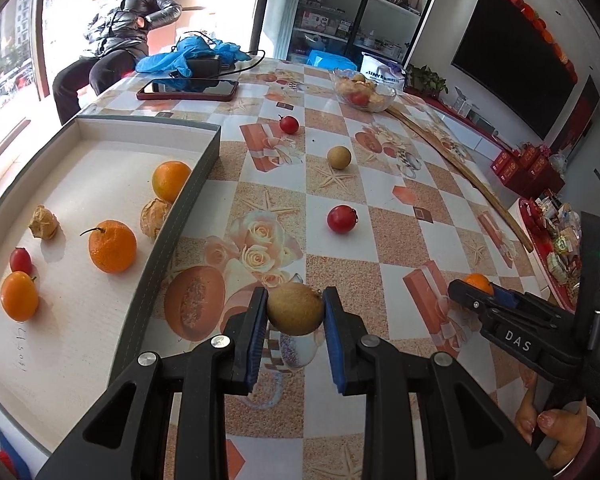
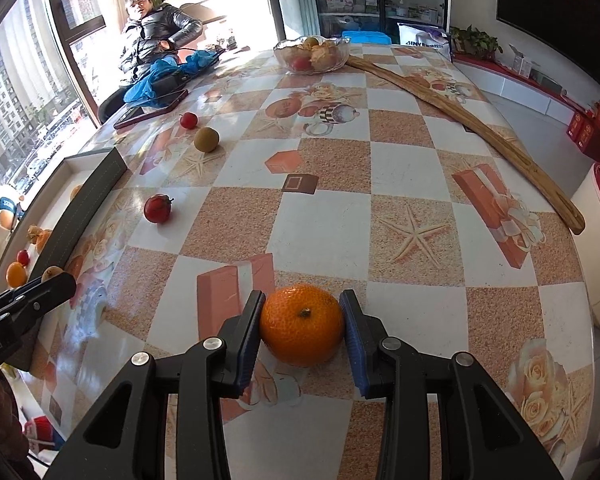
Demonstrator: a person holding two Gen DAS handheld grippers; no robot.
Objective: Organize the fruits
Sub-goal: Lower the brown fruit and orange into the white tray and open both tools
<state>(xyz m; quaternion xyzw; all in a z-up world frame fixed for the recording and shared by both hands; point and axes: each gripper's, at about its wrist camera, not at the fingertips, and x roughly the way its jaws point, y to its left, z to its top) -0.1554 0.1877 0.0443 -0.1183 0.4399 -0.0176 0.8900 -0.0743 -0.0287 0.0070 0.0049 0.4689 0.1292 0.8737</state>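
"DAS" stands in white letters on the right gripper (image 1: pixel 476 294), seen to the right of the left gripper's own tongs. In the right wrist view, "obot.AI" shows on the left gripper (image 2: pixel 54 280), its start cut off. Print on the white bag (image 1: pixel 382 74) far ahead is unreadable.

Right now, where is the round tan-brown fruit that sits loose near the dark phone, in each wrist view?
Left wrist: round tan-brown fruit upper centre, below the far small red fruit.
Right wrist: same fruit upper left, just below-right of that red fruit.
Shared landmark: clear glass fruit bowl at the table's far end.
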